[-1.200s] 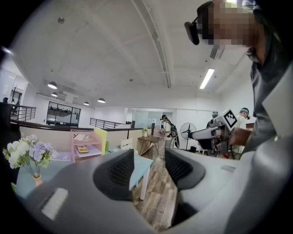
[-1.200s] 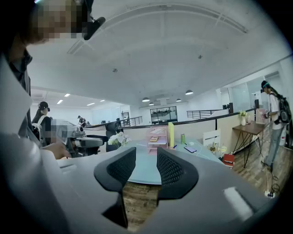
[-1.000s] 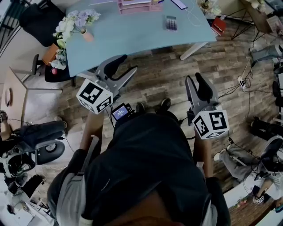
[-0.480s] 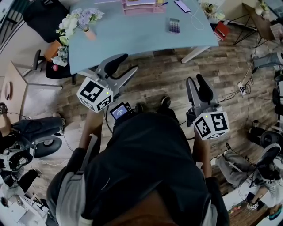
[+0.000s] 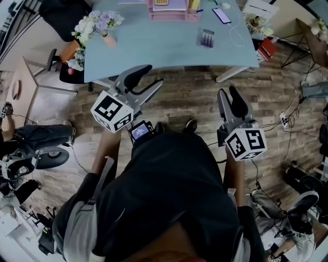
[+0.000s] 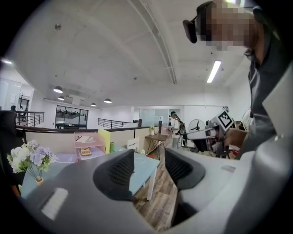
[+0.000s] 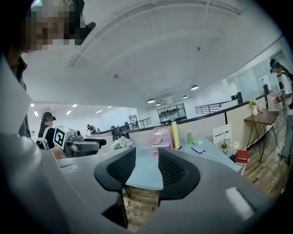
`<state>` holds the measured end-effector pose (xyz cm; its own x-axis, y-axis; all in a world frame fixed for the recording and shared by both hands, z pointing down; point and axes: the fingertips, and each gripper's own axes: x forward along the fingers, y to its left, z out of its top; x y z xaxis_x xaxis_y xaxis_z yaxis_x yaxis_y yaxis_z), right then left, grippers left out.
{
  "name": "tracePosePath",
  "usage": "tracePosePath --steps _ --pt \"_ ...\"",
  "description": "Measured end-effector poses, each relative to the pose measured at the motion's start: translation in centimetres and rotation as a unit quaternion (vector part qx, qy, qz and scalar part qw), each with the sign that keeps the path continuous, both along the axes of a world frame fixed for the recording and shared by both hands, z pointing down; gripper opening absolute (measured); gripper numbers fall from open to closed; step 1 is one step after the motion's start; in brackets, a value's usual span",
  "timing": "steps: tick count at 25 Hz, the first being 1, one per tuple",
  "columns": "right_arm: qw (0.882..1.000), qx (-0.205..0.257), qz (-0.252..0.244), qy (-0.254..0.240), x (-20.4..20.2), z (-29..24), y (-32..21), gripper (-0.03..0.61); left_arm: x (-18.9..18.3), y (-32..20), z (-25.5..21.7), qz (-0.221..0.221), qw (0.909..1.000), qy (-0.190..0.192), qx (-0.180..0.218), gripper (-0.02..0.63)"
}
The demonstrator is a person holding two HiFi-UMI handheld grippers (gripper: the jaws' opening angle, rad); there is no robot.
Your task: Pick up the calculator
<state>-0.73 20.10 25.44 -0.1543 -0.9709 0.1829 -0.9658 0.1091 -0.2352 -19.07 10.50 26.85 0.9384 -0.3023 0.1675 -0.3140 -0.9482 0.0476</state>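
Note:
A small grey calculator (image 5: pixel 207 38) lies on the right part of the light blue table (image 5: pixel 154 48), near a dark phone (image 5: pixel 222 15) on a white cable. My left gripper (image 5: pixel 148 79) is held over the wooden floor just short of the table's front edge, open and empty. Further right and nearer to me, my right gripper (image 5: pixel 226 91) is also open and empty. In the left gripper view the jaws of the left gripper (image 6: pixel 149 167) frame the table's corner (image 6: pixel 145 165). In the right gripper view the right gripper (image 7: pixel 146 167) faces the tabletop (image 7: pixel 144 176). Neither gripper view shows the calculator.
A vase of flowers (image 5: pixel 97 24) stands at the table's left end. A pink stacked tray (image 5: pixel 174 7) sits at the back and holds a yellowish device (image 6: pixel 85 151). A red book (image 5: pixel 267 48) lies right of the table. Chairs, cables and seated people surround the floor.
The table and calculator have slid lower in the head view as I come closer, and more of the tabletop shows. Both grippers keep the same pose, open.

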Motion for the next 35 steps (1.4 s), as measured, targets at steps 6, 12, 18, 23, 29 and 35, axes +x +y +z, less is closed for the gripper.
tracePosePath --steps 6,12,18,23,29,35 --pt "1.0 0.01 -0.027 -0.013 2.7 0.4 -1.8 0.143 2.2 -0.1 0.5 -0.018 0.9997 -0.019 -0.002 0.261" --pt "0.998 0.007 -0.05 -0.026 5.3 1.1 -3.1 0.144 4.5 -0.2 0.6 -0.038 0.9989 -0.026 -0.005 0.261" --pt "0.996 0.007 -0.077 -0.04 6.8 1.7 -4.3 0.144 5.8 -0.1 0.8 -0.062 0.9973 -0.038 -0.006 0.261" --pt "0.995 0.011 -0.087 -0.049 7.9 2.1 -4.5 0.144 6.6 0.3 1.1 -0.075 0.9961 -0.045 -0.01 0.261" --pt "0.994 0.002 -0.106 -0.04 10.4 2.8 -4.7 0.144 9.2 1.0 1.8 -0.092 0.9951 -0.033 -0.015 0.261" --pt "0.995 -0.006 -0.088 -0.041 12.9 3.0 -5.0 0.144 12.2 0.2 2.2 -0.068 0.9969 -0.03 -0.025 0.261"
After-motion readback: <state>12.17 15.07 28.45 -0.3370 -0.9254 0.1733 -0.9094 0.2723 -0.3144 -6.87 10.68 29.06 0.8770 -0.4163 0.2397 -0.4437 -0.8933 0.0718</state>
